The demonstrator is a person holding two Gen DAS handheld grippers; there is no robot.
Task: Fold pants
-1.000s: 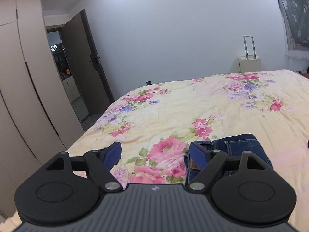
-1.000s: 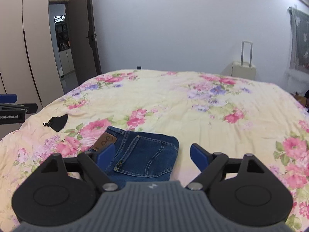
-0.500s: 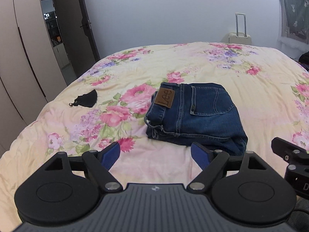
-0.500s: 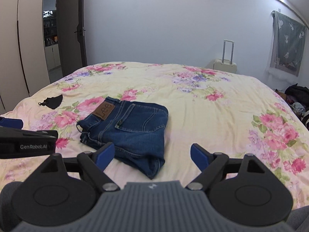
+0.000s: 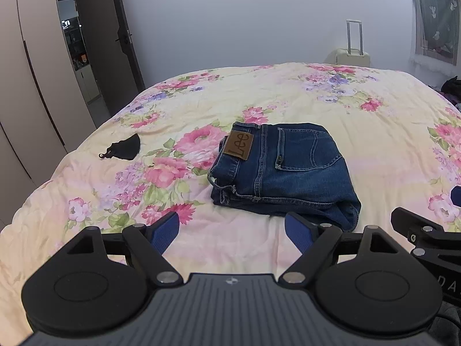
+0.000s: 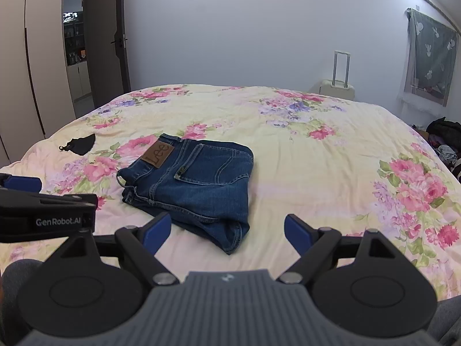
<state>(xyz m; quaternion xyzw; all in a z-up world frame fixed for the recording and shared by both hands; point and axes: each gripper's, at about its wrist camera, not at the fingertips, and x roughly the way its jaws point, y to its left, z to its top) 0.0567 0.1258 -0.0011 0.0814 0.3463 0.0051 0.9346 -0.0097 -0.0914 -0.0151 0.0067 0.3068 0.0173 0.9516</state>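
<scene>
Dark blue jeans [image 5: 285, 170] [image 6: 196, 181] lie folded into a compact stack on the floral bedspread [image 5: 288, 101], back pocket and brown leather patch facing up. My left gripper [image 5: 232, 230] hovers open just in front of the stack's near edge, nothing between its blue pads. My right gripper [image 6: 227, 230] is open too, held back over the stack's near right corner without touching it. Each gripper shows at the edge of the other's view.
A small black cloth item [image 5: 124, 148] lies on the bed left of the jeans. Wardrobe doors [image 5: 31, 80] and an open doorway stand at left. A cream suitcase [image 5: 350, 54] is by the far wall. Clothes are piled at right [image 6: 443, 141].
Both grippers have pulled back and up from the jeans toward the bed's near edge. The folded stack, close under the fingers a second ago, now lies farther ahead, untouched.
</scene>
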